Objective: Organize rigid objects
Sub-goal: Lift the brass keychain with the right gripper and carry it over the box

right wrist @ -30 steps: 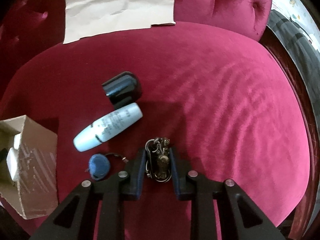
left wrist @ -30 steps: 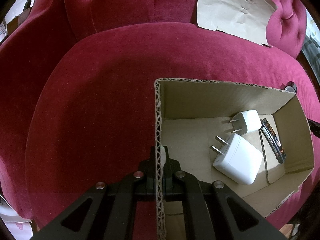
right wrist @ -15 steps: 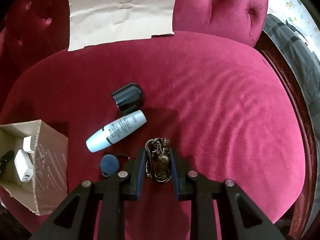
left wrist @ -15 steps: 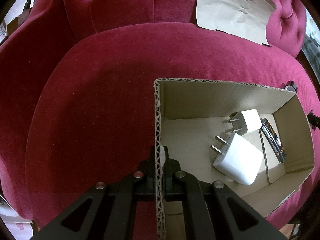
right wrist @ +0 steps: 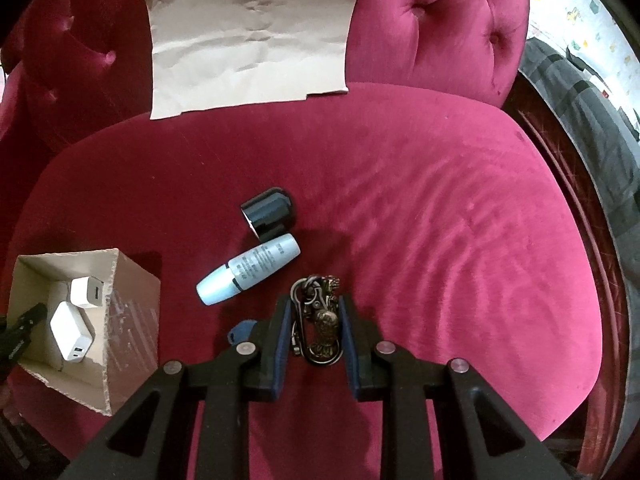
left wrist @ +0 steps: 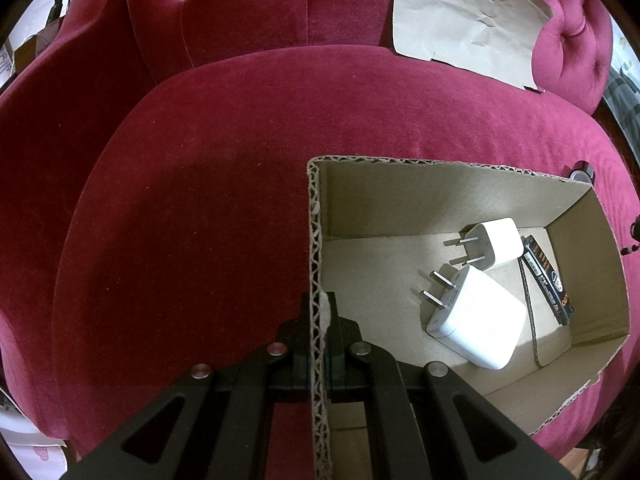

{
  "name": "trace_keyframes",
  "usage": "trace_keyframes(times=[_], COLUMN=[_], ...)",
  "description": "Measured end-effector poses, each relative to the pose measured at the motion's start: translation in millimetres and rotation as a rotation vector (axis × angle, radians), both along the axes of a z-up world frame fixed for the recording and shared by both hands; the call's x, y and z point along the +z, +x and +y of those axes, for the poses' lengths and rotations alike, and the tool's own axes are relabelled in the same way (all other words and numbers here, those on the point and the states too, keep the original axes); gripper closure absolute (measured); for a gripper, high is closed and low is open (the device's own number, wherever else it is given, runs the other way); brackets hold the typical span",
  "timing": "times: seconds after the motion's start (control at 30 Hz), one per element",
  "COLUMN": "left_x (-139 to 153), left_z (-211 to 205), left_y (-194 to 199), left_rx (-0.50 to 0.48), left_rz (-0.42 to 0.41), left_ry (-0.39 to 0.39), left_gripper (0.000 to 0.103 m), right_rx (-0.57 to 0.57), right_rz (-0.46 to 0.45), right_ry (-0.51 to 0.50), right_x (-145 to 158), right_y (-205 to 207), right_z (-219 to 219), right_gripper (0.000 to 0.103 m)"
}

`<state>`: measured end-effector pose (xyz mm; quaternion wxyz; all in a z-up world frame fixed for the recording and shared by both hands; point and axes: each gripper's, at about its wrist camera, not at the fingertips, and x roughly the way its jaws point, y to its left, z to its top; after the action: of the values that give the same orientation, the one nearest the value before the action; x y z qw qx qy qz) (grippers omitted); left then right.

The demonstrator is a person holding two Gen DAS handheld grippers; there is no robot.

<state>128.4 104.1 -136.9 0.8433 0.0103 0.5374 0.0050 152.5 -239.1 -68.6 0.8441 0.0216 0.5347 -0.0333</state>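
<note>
On the crimson velvet seat cushion (right wrist: 400, 208) of a button-tufted armchair sits an open corrugated cardboard box (left wrist: 460, 184), near the cushion's left edge in the right wrist view. Left gripper (left wrist: 320, 320) has its jaws pressed together on the box's left wall, pinching the fluted edge between them. Inside the box: a large white rounded-block charger (left wrist: 476, 320) w/ two flat metal prongs, a smaller white cube charger (left wrist: 498, 242) just behind it and touching, and a slim black rectangular packet (left wrist: 548, 280) w/ print, lying along the right wall.

Right gripper (right wrist: 314, 320) (blue-padded jaws) is pinching a brass-coloured keychain (right wrist: 318, 320), ornate cast figure on an oval clip; it looks lifted off the fabric. Just left of it, partly hidden by the jaw, a small blue round tag (right wrist: 242, 330). Near the cushion's centre lie a pale-blue cylindrical tube (right wrist: 248, 268) w/ tapered cap, tilted diagonally, and a glossy black cap-shaped jar (right wrist: 268, 212) touching its upper end. Creased tan paper sheet (right wrist: 252, 36) leans on the backrest.
</note>
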Motion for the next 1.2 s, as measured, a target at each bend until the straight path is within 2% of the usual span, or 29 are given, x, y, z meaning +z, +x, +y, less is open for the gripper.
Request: trace_keyframes(times=[0.67,1.2], left_x=[0.5,0.2], left_z=[0.4,0.7], left_y=[0.2,-0.4], left_rx=[0.000,0.002], left_rz=[0.000,0.001], left_ry=[0.000,-0.002], left_gripper=[0.100,0.100], right_rx=[0.053,0.181], right_rz=[-0.075,-0.131], right_ry=[0.007,0.053], right_x=[55.5,102.9], right_y=[-10.3,-3.5], right_z=[21.7,76.3], right_gripper=[0.079,0.079])
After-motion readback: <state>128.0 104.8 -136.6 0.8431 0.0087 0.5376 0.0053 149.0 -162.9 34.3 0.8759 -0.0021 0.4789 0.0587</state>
